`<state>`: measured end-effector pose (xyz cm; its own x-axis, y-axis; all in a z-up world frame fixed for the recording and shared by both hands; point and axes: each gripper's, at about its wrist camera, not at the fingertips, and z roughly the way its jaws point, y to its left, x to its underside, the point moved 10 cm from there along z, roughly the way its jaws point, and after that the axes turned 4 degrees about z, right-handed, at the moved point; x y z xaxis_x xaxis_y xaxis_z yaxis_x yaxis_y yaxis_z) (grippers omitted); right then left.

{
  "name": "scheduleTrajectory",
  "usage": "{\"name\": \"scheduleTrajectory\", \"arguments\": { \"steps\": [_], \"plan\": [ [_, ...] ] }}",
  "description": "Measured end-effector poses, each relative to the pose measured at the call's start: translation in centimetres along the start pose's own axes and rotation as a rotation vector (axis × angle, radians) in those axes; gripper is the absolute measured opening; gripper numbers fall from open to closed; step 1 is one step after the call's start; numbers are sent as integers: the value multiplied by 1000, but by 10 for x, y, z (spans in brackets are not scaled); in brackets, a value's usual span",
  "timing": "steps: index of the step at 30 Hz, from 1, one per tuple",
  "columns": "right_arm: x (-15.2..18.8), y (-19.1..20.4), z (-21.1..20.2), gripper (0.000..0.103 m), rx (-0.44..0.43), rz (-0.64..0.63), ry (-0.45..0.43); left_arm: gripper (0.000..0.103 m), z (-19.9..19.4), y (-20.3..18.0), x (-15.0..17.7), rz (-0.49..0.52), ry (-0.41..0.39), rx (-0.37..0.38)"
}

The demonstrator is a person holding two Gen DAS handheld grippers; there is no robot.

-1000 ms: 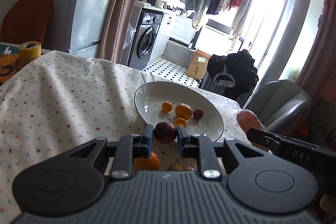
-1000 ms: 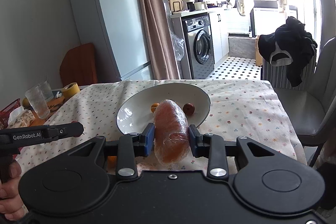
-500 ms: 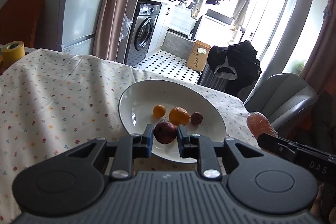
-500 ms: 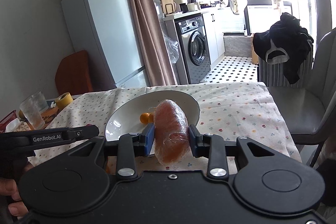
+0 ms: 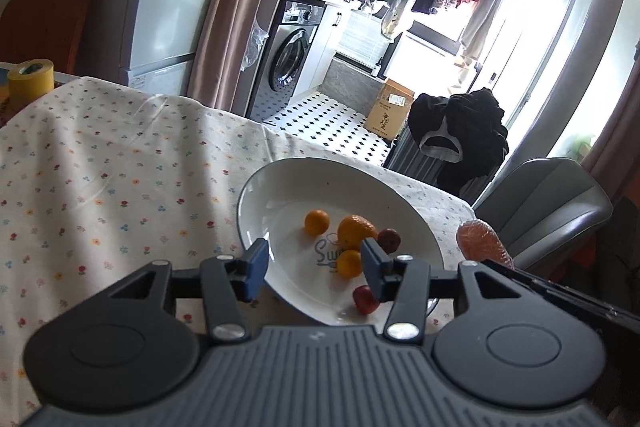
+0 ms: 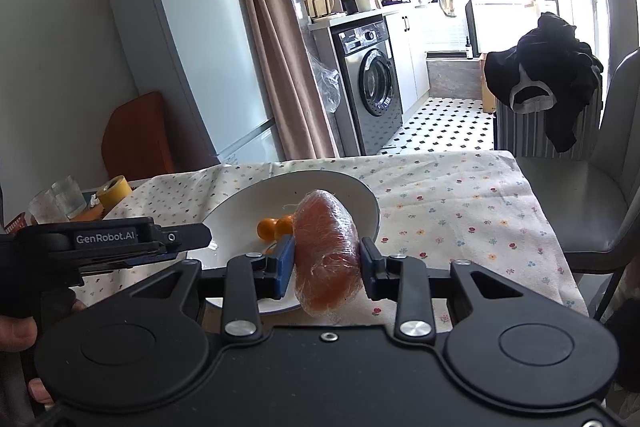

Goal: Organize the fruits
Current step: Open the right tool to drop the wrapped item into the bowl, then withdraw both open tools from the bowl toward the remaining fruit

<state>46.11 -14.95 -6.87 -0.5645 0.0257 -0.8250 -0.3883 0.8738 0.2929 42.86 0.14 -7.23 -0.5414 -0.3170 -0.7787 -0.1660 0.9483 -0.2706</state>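
A white bowl (image 5: pixel 280 187) sits on the flowered tablecloth. It holds three small oranges (image 5: pixel 356 230), a dark red fruit (image 5: pixel 389 239) and a second red fruit (image 5: pixel 365 299) near its front rim. My left gripper (image 5: pixel 314 269) is open and empty just above the bowl's front. My right gripper (image 6: pixel 326 265) is shut on a plastic-wrapped orange fruit (image 6: pixel 326 255), held over the bowl's (image 6: pixel 232 223) right side; that fruit also shows in the left wrist view (image 5: pixel 482 243).
A yellow tape roll (image 5: pixel 30 81) and clear glasses (image 6: pixel 60 199) stand at the table's far left. A grey chair (image 6: pixel 600 187) stands at the table's right edge. The tablecloth (image 5: pixel 100 167) spreads left of the bowl.
My left gripper has opened and let go of the red fruit, which now lies in the bowl. My right gripper has moved closer over the bowl with the wrapped fruit.
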Motion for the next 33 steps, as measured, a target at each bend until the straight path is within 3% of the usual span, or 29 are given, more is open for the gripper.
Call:
{"name": "scheduleTrajectory", "arguments": {
  "steps": [8, 12, 13, 15, 19, 23, 33],
  "plan": [
    [-8, 18, 15, 33, -15, -19, 1, 60, -26, 25, 10, 1, -13, -64],
    [-13, 25, 20, 35, -29, 4, -14, 76, -36, 41, 16, -17, -28, -106],
    [-14, 26, 21, 38, -35, 16, -15, 79, -37, 44, 17, -21, -26, -111],
    [-13, 25, 19, 55, -29, 35, -25, 81, -40, 49, 21, -26, -20, -115],
    [-3, 33, 8, 66, -30, -2, -23, 88, -41, 51, 28, -35, 5, -112],
    [8, 38, -3, 87, -26, -12, -21, 89, -46, 49, 36, -36, 21, -100],
    [30, 35, -34, 95, -38, 32, -1, 89, -71, 52, 52, -58, 5, -91]
  ]
}}
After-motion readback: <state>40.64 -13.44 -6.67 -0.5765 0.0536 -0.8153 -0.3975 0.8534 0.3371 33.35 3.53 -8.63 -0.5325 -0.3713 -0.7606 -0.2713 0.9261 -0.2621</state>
